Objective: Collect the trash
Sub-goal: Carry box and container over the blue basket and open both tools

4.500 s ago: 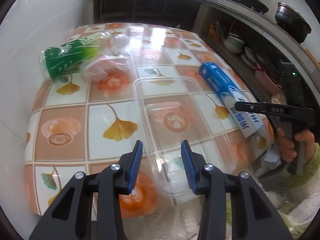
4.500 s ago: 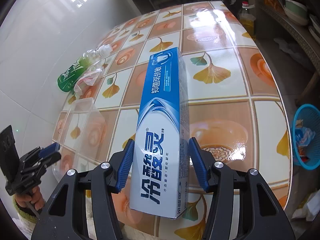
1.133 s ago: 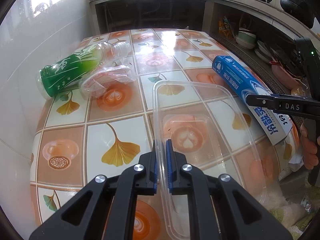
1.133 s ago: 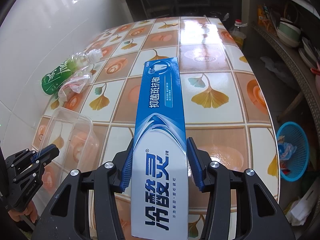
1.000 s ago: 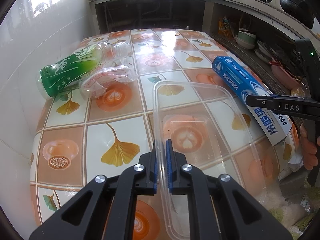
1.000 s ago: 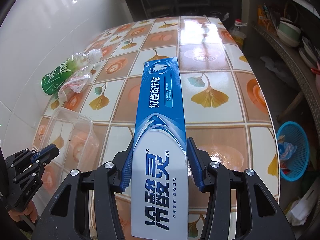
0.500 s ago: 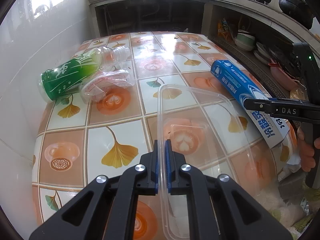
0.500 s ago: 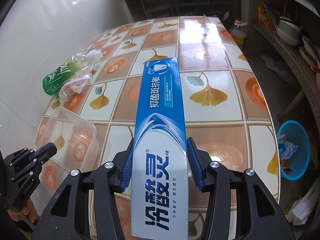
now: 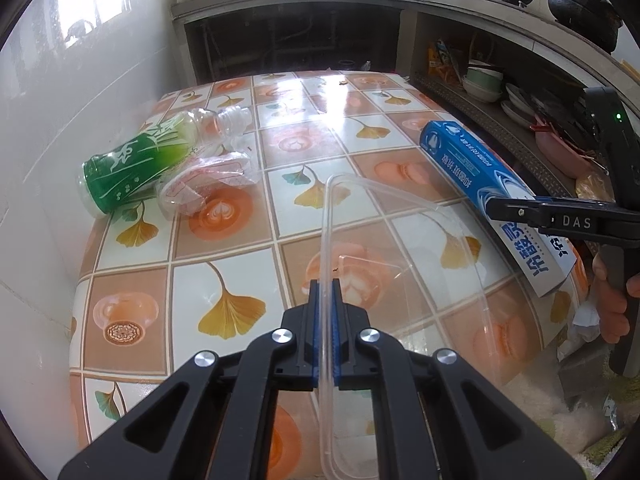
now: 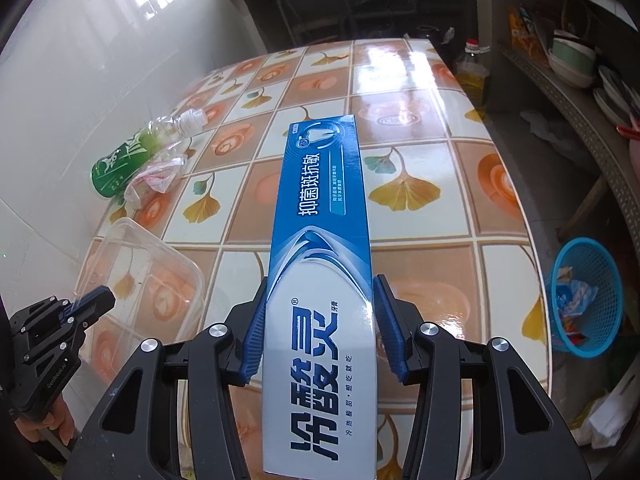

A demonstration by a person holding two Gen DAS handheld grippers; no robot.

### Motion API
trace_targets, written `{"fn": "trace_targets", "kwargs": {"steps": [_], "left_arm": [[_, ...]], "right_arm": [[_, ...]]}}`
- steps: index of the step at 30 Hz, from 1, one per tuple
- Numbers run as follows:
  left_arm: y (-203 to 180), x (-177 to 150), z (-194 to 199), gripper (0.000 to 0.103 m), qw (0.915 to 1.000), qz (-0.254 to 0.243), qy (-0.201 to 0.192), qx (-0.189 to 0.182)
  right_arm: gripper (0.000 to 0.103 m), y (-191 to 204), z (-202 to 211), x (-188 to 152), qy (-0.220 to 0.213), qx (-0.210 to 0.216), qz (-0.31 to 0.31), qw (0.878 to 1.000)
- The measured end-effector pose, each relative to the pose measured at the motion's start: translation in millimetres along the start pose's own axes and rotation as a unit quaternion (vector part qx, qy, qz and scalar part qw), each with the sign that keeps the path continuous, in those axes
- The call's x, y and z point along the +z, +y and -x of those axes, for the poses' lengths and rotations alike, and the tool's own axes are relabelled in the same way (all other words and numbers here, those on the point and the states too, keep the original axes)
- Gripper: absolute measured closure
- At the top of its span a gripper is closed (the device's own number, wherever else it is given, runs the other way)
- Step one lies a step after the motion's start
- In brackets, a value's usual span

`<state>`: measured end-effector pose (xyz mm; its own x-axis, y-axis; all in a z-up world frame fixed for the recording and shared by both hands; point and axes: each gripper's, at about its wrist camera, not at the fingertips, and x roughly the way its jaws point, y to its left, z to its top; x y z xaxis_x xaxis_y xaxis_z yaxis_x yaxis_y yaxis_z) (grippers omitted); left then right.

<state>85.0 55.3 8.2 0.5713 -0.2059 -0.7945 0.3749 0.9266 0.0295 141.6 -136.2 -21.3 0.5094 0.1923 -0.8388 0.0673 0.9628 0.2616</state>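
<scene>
Left gripper (image 9: 325, 304): jaws clamped on rim of clear tray (image 9: 404, 248), lifted over tabletop (image 9: 224, 240). Right gripper (image 10: 320, 320): jaws pinching toothpaste box (image 10: 320, 216), also held over tabletop. Farther left: green bottle (image 9: 136, 164), crumpled wrapper (image 9: 208, 180). On floor, right: blue basket (image 10: 586, 296).

tiled table (image 9: 224, 248), stacked bowls (image 9: 484, 80), dark wok (image 9: 580, 4), oil bottle (image 10: 474, 68)

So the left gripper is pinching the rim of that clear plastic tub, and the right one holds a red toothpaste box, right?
Nearly. The left gripper does pinch the clear plastic tub by its rim, but the toothpaste box in the right gripper is blue and white, not red. The right wrist view shows it plainly.
</scene>
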Motion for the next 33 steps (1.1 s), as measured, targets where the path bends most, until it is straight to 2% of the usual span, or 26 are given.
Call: {"fn": "trace_targets", "kwargs": {"steps": [4, 10, 15, 20, 26, 29, 33], "left_arm": [[-5, 6, 6, 0.100, 0.9999, -0.006, -0.011, -0.006], [-22, 24, 9, 0.100, 0.9989, -0.024, -0.018, -0.035], [-53, 49, 11, 0.100, 0.9962, -0.051, -0.029, -0.064], [-97, 80, 7, 0.100, 0.9908, -0.082, -0.037, -0.102], [-185, 126, -16, 0.100, 0.9758, -0.143, -0.024, -0.164], [-238, 148, -37, 0.100, 0.9653, -0.174, 0.000, -0.195], [-309, 171, -75, 0.100, 0.9499, -0.225, 0.041, -0.213]], "right_arm": [[0.057, -6, 9, -2, -0.010, 0.004, -0.010, 1.000], [0.057, -24, 31, -8, -0.038, 0.011, -0.036, 0.999], [0.057, -56, 57, -16, -0.067, 0.004, -0.071, 0.995], [0.057, -105, 93, -28, -0.106, -0.024, -0.121, 0.987], [0.057, -181, 125, -63, -0.133, -0.073, -0.207, 0.966], [0.057, -218, 128, -86, -0.130, -0.099, -0.253, 0.954], [0.057, -265, 117, -116, -0.111, -0.122, -0.315, 0.935]]}}
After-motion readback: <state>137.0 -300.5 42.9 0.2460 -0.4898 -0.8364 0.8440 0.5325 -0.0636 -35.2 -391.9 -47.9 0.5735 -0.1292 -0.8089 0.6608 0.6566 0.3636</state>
